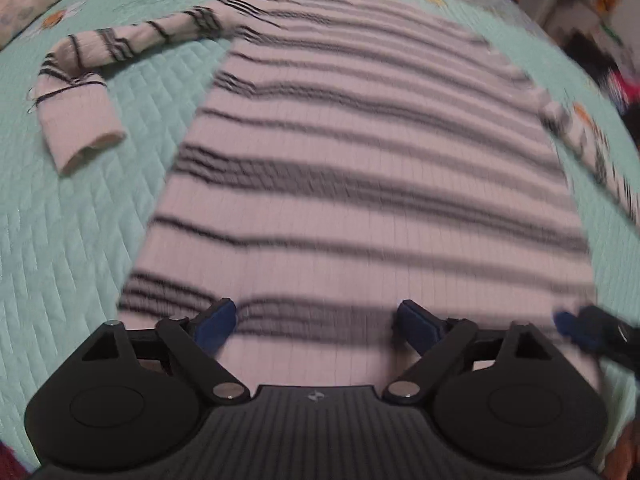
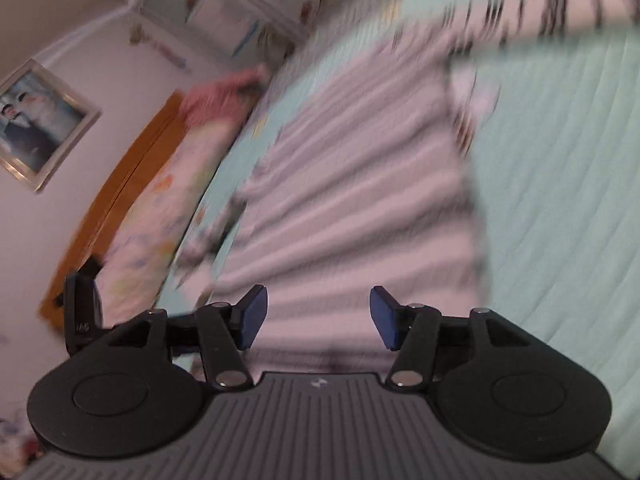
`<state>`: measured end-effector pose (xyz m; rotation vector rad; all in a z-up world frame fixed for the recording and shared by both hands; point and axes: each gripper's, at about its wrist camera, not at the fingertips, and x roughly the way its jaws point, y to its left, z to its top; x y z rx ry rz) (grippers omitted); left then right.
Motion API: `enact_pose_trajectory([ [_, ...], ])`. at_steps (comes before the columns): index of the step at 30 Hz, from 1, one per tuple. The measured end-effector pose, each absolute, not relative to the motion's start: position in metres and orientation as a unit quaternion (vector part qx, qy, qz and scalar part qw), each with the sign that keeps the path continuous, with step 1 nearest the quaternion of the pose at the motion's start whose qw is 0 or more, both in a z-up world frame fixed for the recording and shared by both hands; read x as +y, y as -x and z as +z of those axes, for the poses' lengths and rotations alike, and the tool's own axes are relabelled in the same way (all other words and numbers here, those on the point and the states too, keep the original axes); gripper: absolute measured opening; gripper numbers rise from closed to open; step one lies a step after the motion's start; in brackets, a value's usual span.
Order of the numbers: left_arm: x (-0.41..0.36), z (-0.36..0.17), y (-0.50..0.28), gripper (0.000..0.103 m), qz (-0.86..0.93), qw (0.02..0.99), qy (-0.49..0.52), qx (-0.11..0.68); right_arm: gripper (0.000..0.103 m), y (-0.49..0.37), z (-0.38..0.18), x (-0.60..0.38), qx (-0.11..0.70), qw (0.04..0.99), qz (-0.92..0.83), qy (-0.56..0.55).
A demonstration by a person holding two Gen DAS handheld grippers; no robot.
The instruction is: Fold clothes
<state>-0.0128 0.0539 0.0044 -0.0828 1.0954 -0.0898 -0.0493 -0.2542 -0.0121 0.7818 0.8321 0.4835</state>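
Lying flat and unfolded on the quilted bed [image 1: 80,220], the striped sweater [image 1: 360,184] is awaiting its first fold, both sleeves spread outward; left tool [image 1: 316,322] and right tool [image 2: 318,318] are hovering released, grasping nothing.

A pink sweater [image 1: 360,152] with dark stripes lies spread flat on a mint-green quilted bedspread [image 1: 80,240]. Its one sleeve [image 1: 92,80] stretches out to the left and bends back toward the camera, cuff open. The other sleeve [image 1: 592,152] runs off at the right edge, blurred. The left gripper [image 1: 316,320] hangs over the hem, its blue-padded fingers [image 1: 216,320] spread wide with nothing between them. The right gripper's blue tip [image 1: 580,328] shows at the right edge.
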Motion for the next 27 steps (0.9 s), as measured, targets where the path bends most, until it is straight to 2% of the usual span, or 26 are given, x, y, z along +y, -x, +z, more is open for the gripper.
enact_pose_trajectory([
  [1,0.051,0.0,0.018,0.101,-0.048,0.854,0.025,0.518,0.035,0.052,-0.02,-0.257,0.391,0.813,0.213,-0.376],
  [3,0.047,-0.007,0.024,0.103,-0.059,0.861,0.005,0.505,0.008,0.061,-0.03,-0.268,0.386,0.815,0.175,-0.395],
  [5,0.049,-0.006,0.023,0.103,-0.059,0.862,0.011,0.503,0.013,0.073,-0.022,-0.273,0.385,0.816,0.148,-0.405],
  [7,0.051,-0.006,0.022,0.103,-0.059,0.864,0.016,0.5,0.038,0.09,0.003,-0.269,0.365,0.843,0.153,-0.365],
  [10,0.051,-0.005,0.023,0.103,-0.063,0.868,0.013,0.493,0.051,0.116,0.019,-0.264,0.346,0.853,0.172,-0.35],
  [11,0.052,-0.006,0.024,0.103,-0.063,0.87,0.014,0.489,0.052,0.121,0.013,-0.264,0.351,0.846,0.173,-0.363],
  [12,0.052,-0.006,0.025,0.103,-0.064,0.872,0.015,0.485,0.053,0.123,0.002,-0.264,0.367,0.835,0.166,-0.375],
  [14,0.053,-0.007,0.027,0.103,-0.066,0.876,0.015,0.478,0.024,0.13,-0.025,-0.269,0.385,0.828,0.131,-0.386],
  [15,0.053,-0.007,0.028,0.103,-0.068,0.877,0.014,0.476,0.001,0.133,-0.031,-0.272,0.389,0.826,0.118,-0.39],
  [18,0.052,-0.006,0.031,0.103,-0.072,0.878,0.012,0.472,0.0,0.139,-0.027,-0.275,0.404,0.819,0.095,-0.397],
  [20,0.054,-0.007,0.031,0.103,-0.075,0.879,0.014,0.471,0.013,0.146,-0.007,-0.266,0.403,0.838,0.093,-0.357],
  [22,0.055,-0.007,0.031,0.103,-0.077,0.879,0.015,0.47,0.038,0.15,0.005,-0.258,0.388,0.848,0.107,-0.344],
  [23,0.056,-0.007,0.031,0.103,-0.079,0.88,0.015,0.469,0.042,0.151,0.01,-0.254,0.38,0.851,0.116,-0.343],
  [26,0.058,-0.007,0.031,0.103,-0.085,0.879,0.019,0.469,0.043,0.15,-0.011,-0.247,0.409,0.833,0.114,-0.355],
  [27,0.059,-0.007,0.031,0.103,-0.086,0.879,0.021,0.468,0.033,0.152,-0.019,-0.245,0.412,0.834,0.107,-0.352],
])
